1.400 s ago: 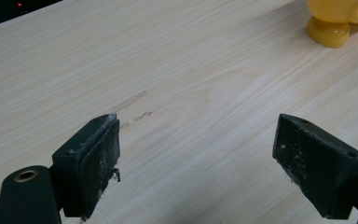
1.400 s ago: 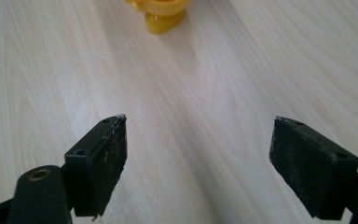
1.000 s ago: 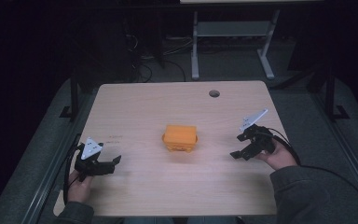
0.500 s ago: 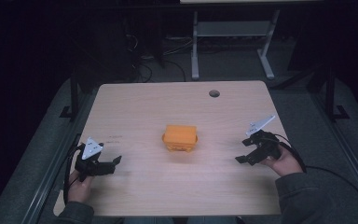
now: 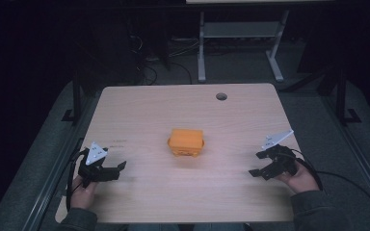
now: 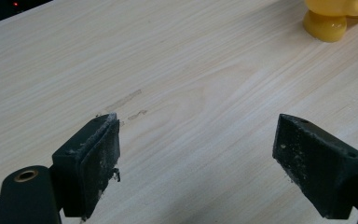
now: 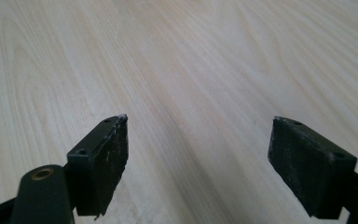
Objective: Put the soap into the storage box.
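An orange box-like object (image 5: 187,141) sits at the middle of the wooden table (image 5: 183,106); its yellow-orange corner (image 6: 328,18) shows at the top right of the left gripper view. My left gripper (image 5: 118,169) rests near the table's front left, open, its jaws wide apart over bare wood (image 6: 196,140). My right gripper (image 5: 257,164) lies at the front right, also open, with nothing between its jaws (image 7: 198,149). Both grippers are well apart from the orange object.
A round cable hole (image 5: 221,96) is in the table's far right part. A faint scuff mark (image 6: 123,100) lies on the wood ahead of the left gripper. Behind the table stand a white metal frame (image 5: 241,33) and cables on a dark floor.
My right gripper has moved toward the front right of the table, away from the orange object. The left gripper has stayed in place.
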`<state>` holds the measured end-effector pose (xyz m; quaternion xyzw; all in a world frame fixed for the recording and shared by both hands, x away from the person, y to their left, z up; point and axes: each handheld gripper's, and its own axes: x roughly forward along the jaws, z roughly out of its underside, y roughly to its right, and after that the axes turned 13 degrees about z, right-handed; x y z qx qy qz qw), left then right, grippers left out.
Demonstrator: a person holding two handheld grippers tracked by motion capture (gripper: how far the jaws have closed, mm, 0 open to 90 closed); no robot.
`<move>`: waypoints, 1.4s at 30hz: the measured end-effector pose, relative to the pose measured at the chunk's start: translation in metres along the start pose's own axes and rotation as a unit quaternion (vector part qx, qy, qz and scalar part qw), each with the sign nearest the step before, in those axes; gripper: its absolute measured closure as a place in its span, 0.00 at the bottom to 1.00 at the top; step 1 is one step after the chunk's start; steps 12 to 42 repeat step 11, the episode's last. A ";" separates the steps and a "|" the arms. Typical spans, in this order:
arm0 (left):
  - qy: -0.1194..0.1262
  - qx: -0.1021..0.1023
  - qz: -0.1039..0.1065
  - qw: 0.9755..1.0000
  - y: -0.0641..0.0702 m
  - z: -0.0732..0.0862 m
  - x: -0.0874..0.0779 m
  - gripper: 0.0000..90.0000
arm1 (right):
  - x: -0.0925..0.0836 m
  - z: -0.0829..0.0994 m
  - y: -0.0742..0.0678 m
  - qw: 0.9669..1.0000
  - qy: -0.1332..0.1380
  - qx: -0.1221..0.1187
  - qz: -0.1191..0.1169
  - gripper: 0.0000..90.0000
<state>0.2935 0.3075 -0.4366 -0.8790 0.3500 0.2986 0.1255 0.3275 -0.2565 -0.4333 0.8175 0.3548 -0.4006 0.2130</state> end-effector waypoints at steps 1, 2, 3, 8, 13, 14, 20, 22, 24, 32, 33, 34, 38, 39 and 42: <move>0.000 -0.001 0.000 1.000 0.000 0.000 0.000 0.16 | 0.000 0.000 0.000 1.000 0.000 0.000 0.000 0.21; 0.000 -0.001 0.000 1.000 0.000 0.000 0.000 0.16 | 0.000 0.002 -0.001 1.000 0.002 0.000 0.001 0.21; -0.001 -0.001 0.000 1.000 0.000 0.000 0.000 0.16 | -0.001 0.004 -0.001 1.000 0.002 0.002 0.001 0.21; 0.001 -0.003 0.001 1.000 0.000 0.000 0.000 0.16 | -0.004 0.012 -0.006 1.000 0.010 0.005 0.007 0.21; 0.006 -0.002 0.000 1.000 0.001 0.000 0.001 0.16 | -0.004 0.014 -0.009 1.000 0.011 0.006 0.011 0.21; 0.006 -0.002 0.000 1.000 0.001 0.000 0.001 0.16 | -0.004 0.014 -0.009 1.000 0.011 0.006 0.011 0.21; 0.006 -0.002 0.000 1.000 0.001 0.000 0.001 0.16 | -0.004 0.014 -0.009 1.000 0.011 0.006 0.011 0.21; 0.006 -0.002 0.000 1.000 0.001 0.000 0.001 0.16 | -0.004 0.014 -0.009 1.000 0.011 0.006 0.011 0.21; 0.006 -0.002 0.000 1.000 0.001 0.000 0.001 0.16 | -0.004 0.014 -0.009 1.000 0.011 0.006 0.011 0.21; 0.006 -0.002 0.000 1.000 0.001 0.000 0.001 0.16 | -0.004 0.014 -0.009 1.000 0.011 0.006 0.011 0.21; 0.006 -0.002 0.000 1.000 0.001 0.000 0.001 0.16 | -0.004 0.014 -0.009 1.000 0.011 0.006 0.011 0.21; 0.006 -0.002 0.000 1.000 0.001 0.000 0.001 0.16 | -0.004 0.014 -0.009 1.000 0.011 0.006 0.011 0.21; 0.006 -0.002 0.000 1.000 0.001 0.000 0.001 0.16 | -0.004 0.014 -0.009 1.000 0.011 0.006 0.011 0.21; 0.006 -0.002 0.000 1.000 0.001 0.000 0.001 0.16 | -0.004 0.014 -0.009 1.000 0.011 0.006 0.011 0.21; 0.006 -0.002 0.000 1.000 0.001 0.000 0.001 0.16 | -0.004 0.014 -0.009 1.000 0.011 0.006 0.011 0.21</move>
